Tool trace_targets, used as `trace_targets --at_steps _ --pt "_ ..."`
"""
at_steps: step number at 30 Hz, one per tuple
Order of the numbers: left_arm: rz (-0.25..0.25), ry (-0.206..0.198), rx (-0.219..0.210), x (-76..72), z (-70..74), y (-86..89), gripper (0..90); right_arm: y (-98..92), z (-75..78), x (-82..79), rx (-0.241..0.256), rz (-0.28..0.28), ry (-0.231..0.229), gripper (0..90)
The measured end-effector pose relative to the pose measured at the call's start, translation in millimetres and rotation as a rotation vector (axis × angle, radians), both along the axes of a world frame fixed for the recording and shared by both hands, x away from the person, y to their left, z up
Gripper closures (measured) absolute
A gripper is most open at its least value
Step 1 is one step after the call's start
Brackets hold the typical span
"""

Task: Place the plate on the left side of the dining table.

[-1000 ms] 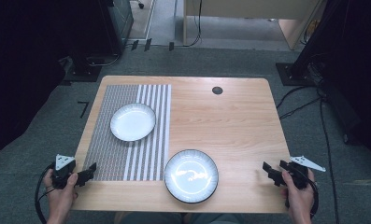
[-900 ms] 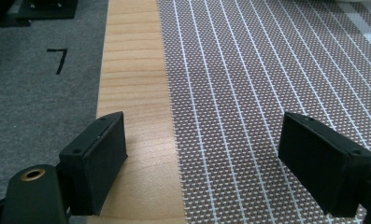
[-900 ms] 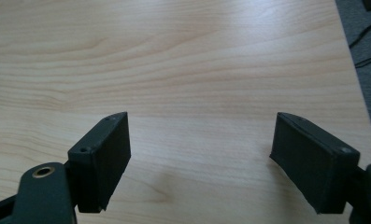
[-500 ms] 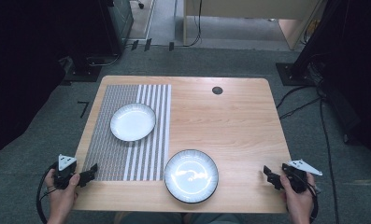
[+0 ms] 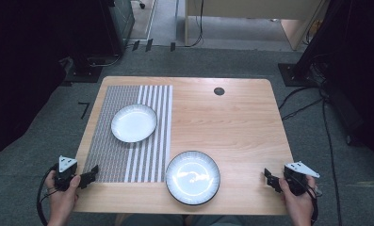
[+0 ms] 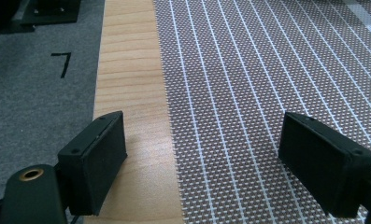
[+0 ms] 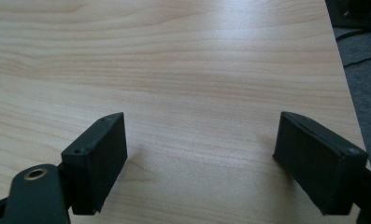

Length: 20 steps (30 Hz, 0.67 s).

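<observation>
A wooden surface [image 5: 222, 127] is carrying a grey woven mat [image 5: 128, 134] with white stripes along its right part. A white plate [image 5: 134, 123] is sitting on the mat. A dark-rimmed plate [image 5: 192, 177] is lying near the front edge, just right of the mat and overlapping its corner. A small black disc [image 5: 219, 91] is resting near the far edge. The left gripper [image 5: 88, 177] is hovering at the front-left corner and the right gripper [image 5: 271, 179] at the front-right edge, each held in a hand, fingers pointing inward.

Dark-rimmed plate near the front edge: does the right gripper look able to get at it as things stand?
Probably yes. The right gripper is open, holding nothing, and bare table lies between it and the dark-rimmed plate.
</observation>
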<state>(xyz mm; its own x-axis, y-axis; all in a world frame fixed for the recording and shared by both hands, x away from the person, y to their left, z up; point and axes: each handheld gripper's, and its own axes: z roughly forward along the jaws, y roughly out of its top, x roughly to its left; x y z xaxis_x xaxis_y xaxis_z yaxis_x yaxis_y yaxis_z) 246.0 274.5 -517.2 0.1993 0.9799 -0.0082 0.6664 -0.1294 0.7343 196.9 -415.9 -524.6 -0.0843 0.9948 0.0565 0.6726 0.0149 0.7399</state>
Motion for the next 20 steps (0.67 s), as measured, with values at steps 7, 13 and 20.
trace_targets --at_steps 7,13,20 --pt "0.0 -0.001 0.0 -0.1 -0.2 0.0 14.9 3.1 -0.4 0.5 -0.029 0.005 0.007 15.2" --pt "-0.001 -0.001 0.0 -0.1 -0.2 0.1 14.8 3.1 -0.5 0.5 -0.029 0.006 0.007 15.1" --pt "-0.002 -0.002 0.0 -0.1 -0.3 0.1 14.8 3.2 -0.4 0.5 -0.028 0.004 0.009 14.9"
